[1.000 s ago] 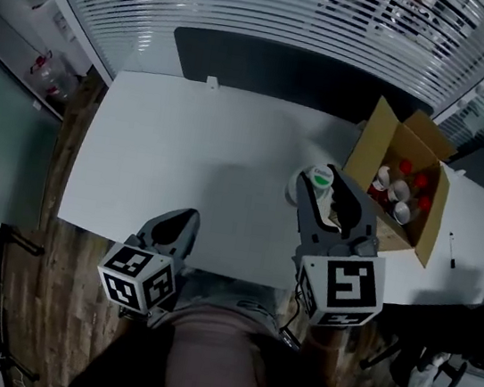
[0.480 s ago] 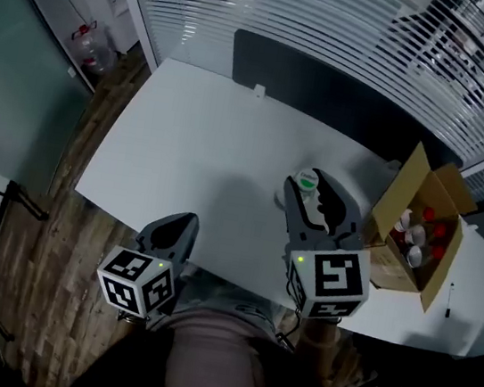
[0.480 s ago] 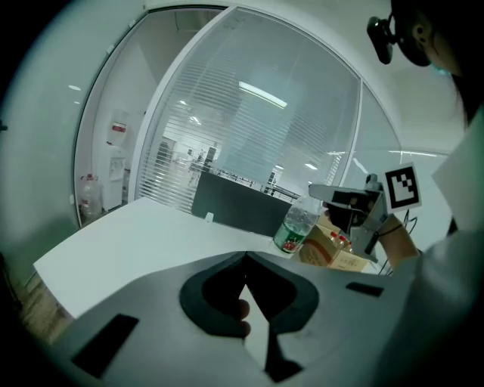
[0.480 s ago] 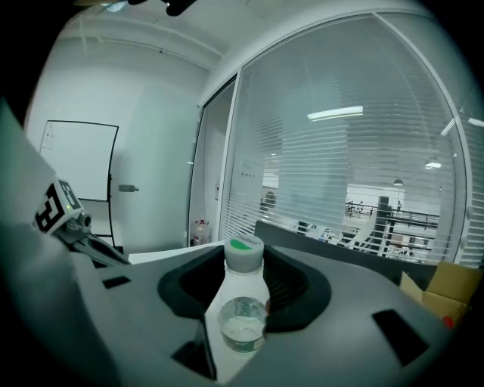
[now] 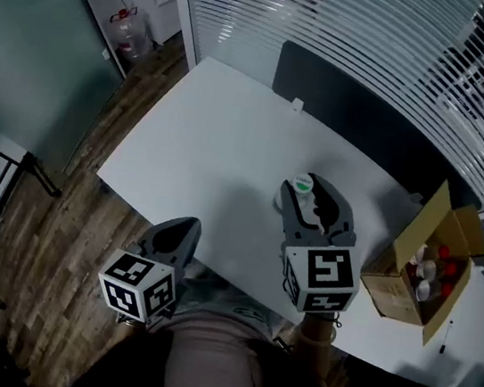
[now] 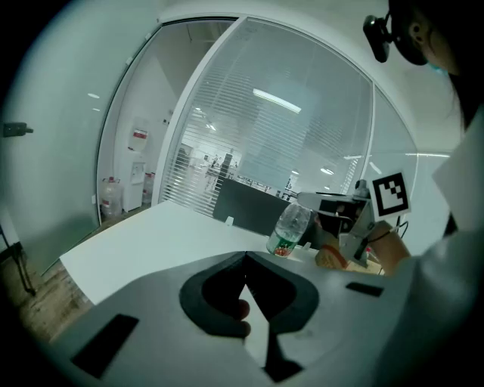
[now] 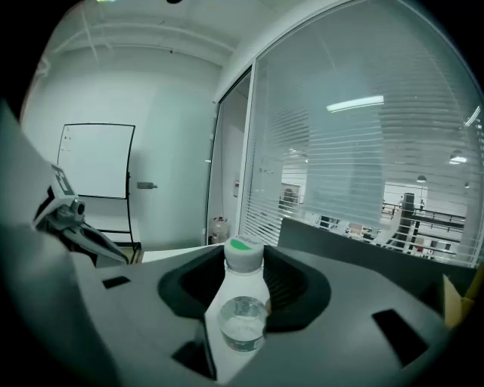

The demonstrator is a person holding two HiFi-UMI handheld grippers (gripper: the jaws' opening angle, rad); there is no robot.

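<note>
Head view: the right gripper point(image 5: 312, 194) is clamped on a bottle point(image 5: 302, 185) over the near part of the white table point(image 5: 206, 129), and the left gripper point(image 5: 185, 225) hangs off the table's front edge with nothing in it. A cardboard box point(image 5: 407, 262) with more bottles sits at the table's right end, well apart. Left gripper view: its jaws are pressed together, nothing between them. Across the table you can see the bottle point(image 6: 289, 228) tilted in the other gripper's grip; can't tell if its base touches the top. Right gripper view: the jaws pinch the clear bottle point(image 7: 242, 302) by its sides, green-marked cap point(image 7: 244, 248) pointing away from the camera.
</note>
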